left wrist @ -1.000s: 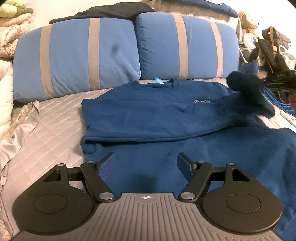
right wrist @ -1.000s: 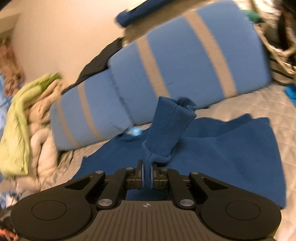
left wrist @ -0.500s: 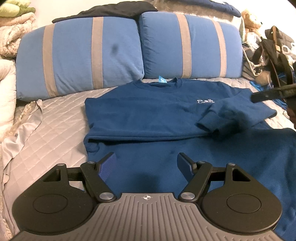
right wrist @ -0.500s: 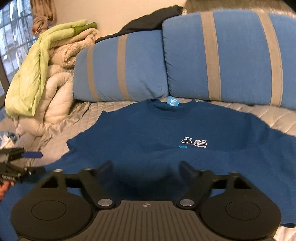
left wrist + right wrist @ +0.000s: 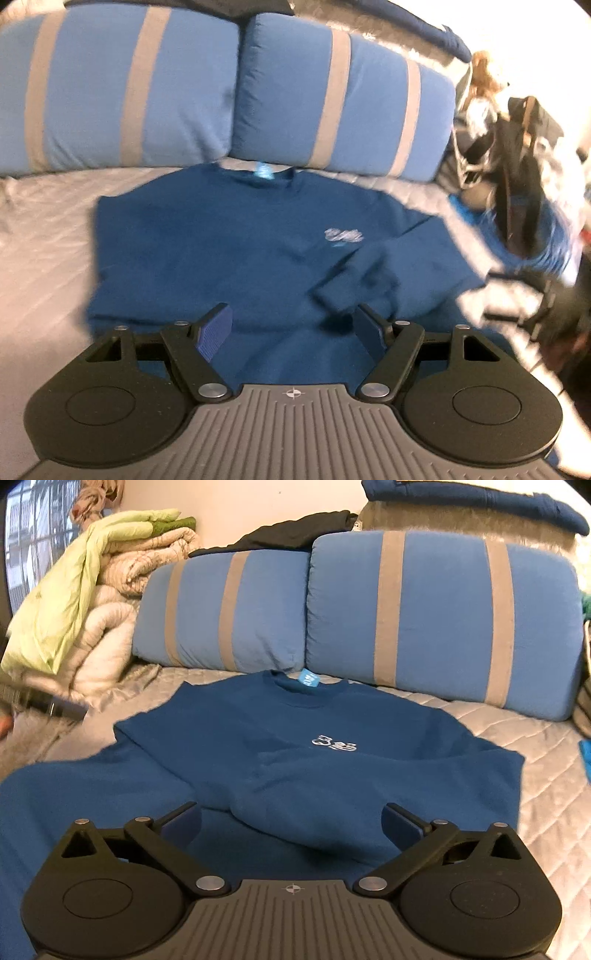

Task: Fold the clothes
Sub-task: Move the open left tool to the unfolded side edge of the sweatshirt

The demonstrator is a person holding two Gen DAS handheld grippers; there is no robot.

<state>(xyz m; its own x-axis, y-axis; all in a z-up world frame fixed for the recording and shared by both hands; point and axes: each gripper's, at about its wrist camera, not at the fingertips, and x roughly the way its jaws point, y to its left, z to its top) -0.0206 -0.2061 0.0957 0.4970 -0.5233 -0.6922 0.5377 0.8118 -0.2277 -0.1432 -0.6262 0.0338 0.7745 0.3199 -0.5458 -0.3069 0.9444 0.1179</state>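
Note:
A dark blue sweatshirt [image 5: 221, 258] lies front up on the bed, collar toward the pillows, with a small white logo [image 5: 334, 744] on its chest. One sleeve [image 5: 354, 284] is folded across the chest, its cuff lying loose. My left gripper [image 5: 293, 325] hovers open above the lower body of the shirt, nothing between its fingers. My right gripper [image 5: 291, 814] is low over the folded sleeve [image 5: 314, 794]; its jaws are opening wide and hold nothing. The left view is blurred.
Two blue pillows with grey stripes [image 5: 424, 620] stand behind the shirt, a dark garment [image 5: 295, 531] on top. Folded quilts [image 5: 92, 602] are piled at the left. Bags and clutter [image 5: 517, 184] crowd the right bedside. The bed cover [image 5: 554, 794] is grey and quilted.
The right gripper carried the sleeve cuff over the chest, let it go and opened wide, rolling back to level. The left gripper rose and shifted, still open.

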